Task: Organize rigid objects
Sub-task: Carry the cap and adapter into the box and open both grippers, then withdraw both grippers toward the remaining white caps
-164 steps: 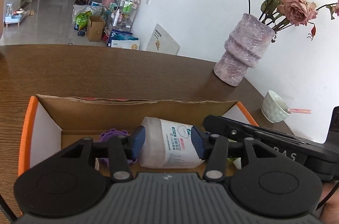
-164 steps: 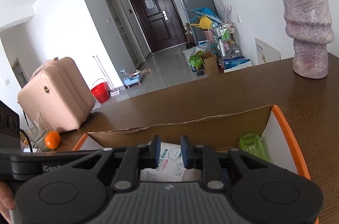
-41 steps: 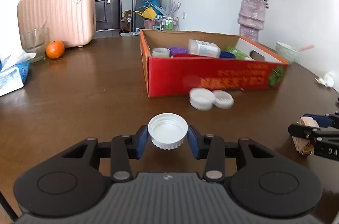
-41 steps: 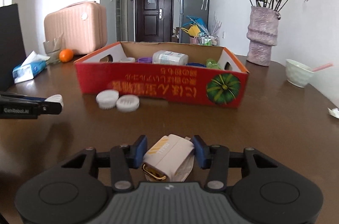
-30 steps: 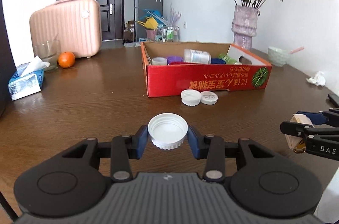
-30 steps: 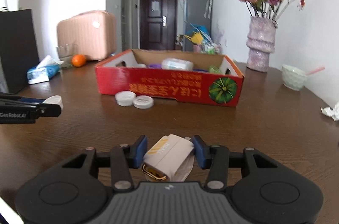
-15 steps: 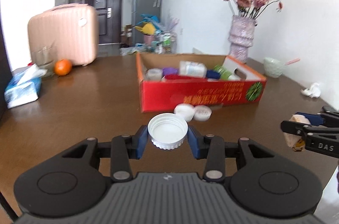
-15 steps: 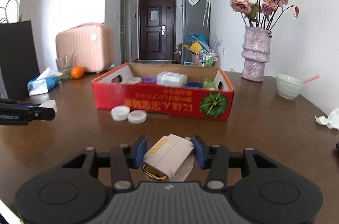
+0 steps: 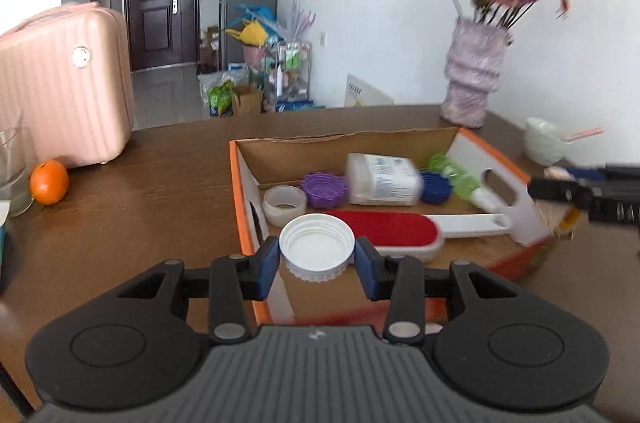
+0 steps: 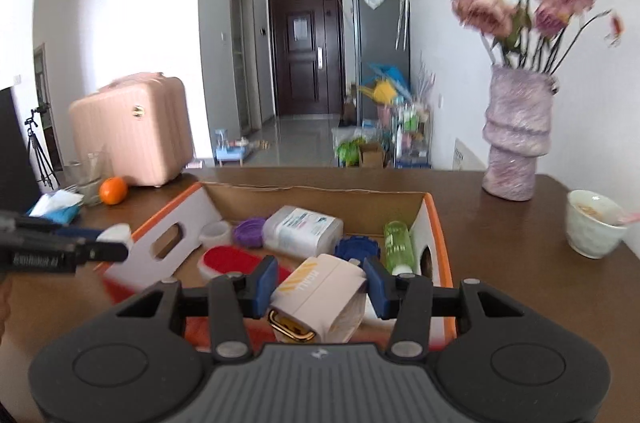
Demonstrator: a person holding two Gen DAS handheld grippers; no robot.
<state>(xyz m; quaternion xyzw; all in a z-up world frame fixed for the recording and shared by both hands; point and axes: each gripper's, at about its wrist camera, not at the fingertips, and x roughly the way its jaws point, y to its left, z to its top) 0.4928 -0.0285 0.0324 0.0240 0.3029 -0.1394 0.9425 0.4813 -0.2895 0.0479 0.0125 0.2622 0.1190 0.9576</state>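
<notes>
1. The left gripper (image 9: 317, 261) grips a white cap (image 9: 317, 252), open side up, above the box's (image 9: 496, 155) near-left corner.
2. The right gripper (image 10: 319, 287) clamps a cream case (image 10: 320, 297) with a gold clasp above the box's near edge.
3. The box sits on the table (image 9: 152, 191).

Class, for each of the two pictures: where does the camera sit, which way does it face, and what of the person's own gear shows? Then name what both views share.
Left wrist: sits on the left tool, facing forward and down into the cardboard box; its pads grip a white cap.
Right wrist: sits on the right tool, facing the same box; it grips a cream package.
Shared: box, vase, pink suitcase, orange, each other's tool.
</notes>
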